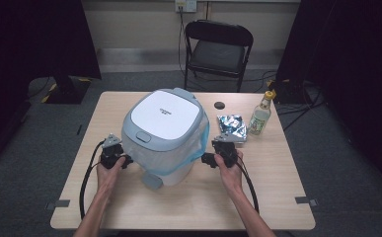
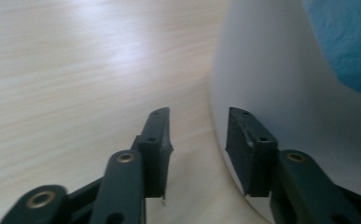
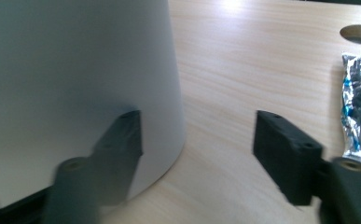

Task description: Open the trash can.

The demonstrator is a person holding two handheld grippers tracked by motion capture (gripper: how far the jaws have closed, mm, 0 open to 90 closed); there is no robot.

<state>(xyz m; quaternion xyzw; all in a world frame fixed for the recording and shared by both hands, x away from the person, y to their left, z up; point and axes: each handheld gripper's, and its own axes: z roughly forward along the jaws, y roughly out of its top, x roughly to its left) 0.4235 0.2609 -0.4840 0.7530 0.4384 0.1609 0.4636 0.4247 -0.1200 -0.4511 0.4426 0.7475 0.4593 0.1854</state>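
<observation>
Right now the bin [image 1: 165, 136] sits mid-frame in the high view, a white lidded tub with a blue liner spilling down its near side, and both grippers flank its base. Left gripper [image 1: 121, 160] is at the bin's lower left; in the left gripper view its jaws stand a little apart with nothing between them, the right pad just beside the bin wall [image 2: 281, 88], and whether it touches I can't tell. Right gripper [image 1: 209, 159] sits at the bin's lower right, jaws wide; in the right gripper view one pad lies against or just in front of the wall [image 3: 75, 70], the other out over bare table [image 3: 225, 70]. Neither one grips anything.

Risk, as I read it: that wall is smooth, curved and tapering, with no lip down here for the pads to catch. A squeeze from the sides could slip off or shove the bin across the slick wood-grain table. Push it to the upper right and it may knock the crinkled foil pouch [image 1: 232, 127], or beyond that the tall glass bottle [image 1: 260, 116], which looks easy to topple. The loose liner [image 1: 198, 148] is thin film; a pad could snag and drag it.
</observation>
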